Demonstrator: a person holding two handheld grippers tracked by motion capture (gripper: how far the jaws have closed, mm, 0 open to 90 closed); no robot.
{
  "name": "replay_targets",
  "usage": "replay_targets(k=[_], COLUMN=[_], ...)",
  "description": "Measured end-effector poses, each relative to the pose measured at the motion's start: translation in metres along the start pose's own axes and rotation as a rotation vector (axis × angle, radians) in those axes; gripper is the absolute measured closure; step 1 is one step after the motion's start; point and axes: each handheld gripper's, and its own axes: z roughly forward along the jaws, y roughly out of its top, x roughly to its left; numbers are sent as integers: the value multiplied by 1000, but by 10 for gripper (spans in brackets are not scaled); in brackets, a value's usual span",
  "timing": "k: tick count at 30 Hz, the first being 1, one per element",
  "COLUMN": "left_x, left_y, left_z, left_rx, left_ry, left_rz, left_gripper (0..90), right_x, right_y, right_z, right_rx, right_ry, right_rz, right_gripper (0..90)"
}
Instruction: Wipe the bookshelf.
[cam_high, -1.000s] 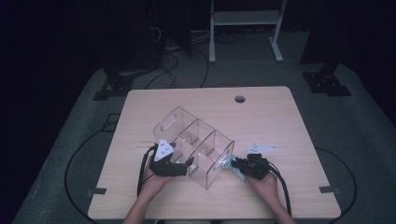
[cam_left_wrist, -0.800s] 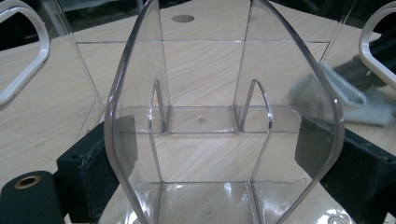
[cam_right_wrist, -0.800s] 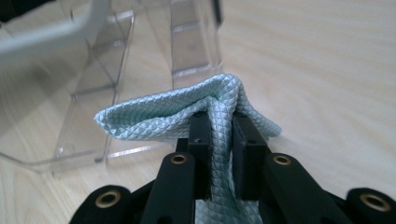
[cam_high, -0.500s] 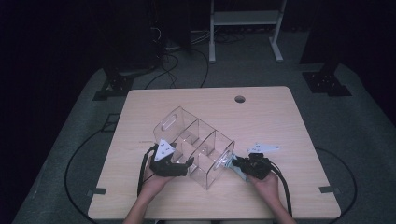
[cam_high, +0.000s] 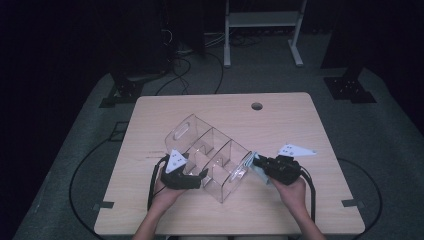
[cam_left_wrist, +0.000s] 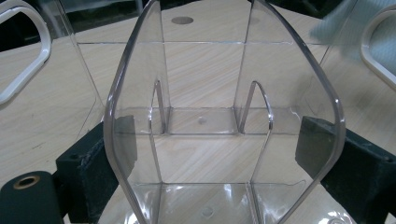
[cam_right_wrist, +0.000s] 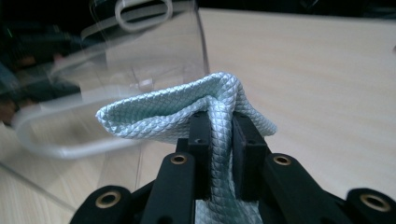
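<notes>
Near edge of the table (cam_high: 150, 210): left gripper (cam_high: 192, 176) has its jaws spread wide and clamped on the outer walls of the clear organizer (cam_high: 212, 157), one pad on each side in the left gripper view (cam_left_wrist: 322, 158). Right gripper (cam_high: 259, 162) has its jaws pressed together, pinching a fold of pale green cloth (cam_right_wrist: 187, 112); the cloth bunches out ahead of the pads (cam_right_wrist: 201, 140) and sits right at the organizer's right end wall, by the handle cutout (cam_right_wrist: 140, 9). Organizer lies mid-table, tilted on its side, dividers (cam_left_wrist: 161, 112) visible inside. Step in hand looks like wiping the organizer's end face with the cloth. To do it well: keep the left clamp firm and steady so the thin plastic doesn't slide or twist; lay the flat cloth fold on the wall, not the bare pads; use light, even strokes along the wall and around the cutout rim; avoid pushing hard enough to tip it out of the left grip. Farther back, a cable hole (cam_high: 256, 106) in the tabletop.
</notes>
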Motion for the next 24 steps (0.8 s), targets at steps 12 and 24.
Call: replay_targets(k=[12, 24], left_x=[-2, -5], left_y=[0, 1], left_z=[1, 2], left_rx=[-1, -7], left_ry=[8, 23], left_rz=[-3, -5], left_gripper=[82, 80], right_x=[2, 23], right_y=[37, 52], right_z=[-12, -10], right_rx=[-50, 11], right_ry=[-13, 30], right_rz=[-37, -120], right_gripper=[793, 796])
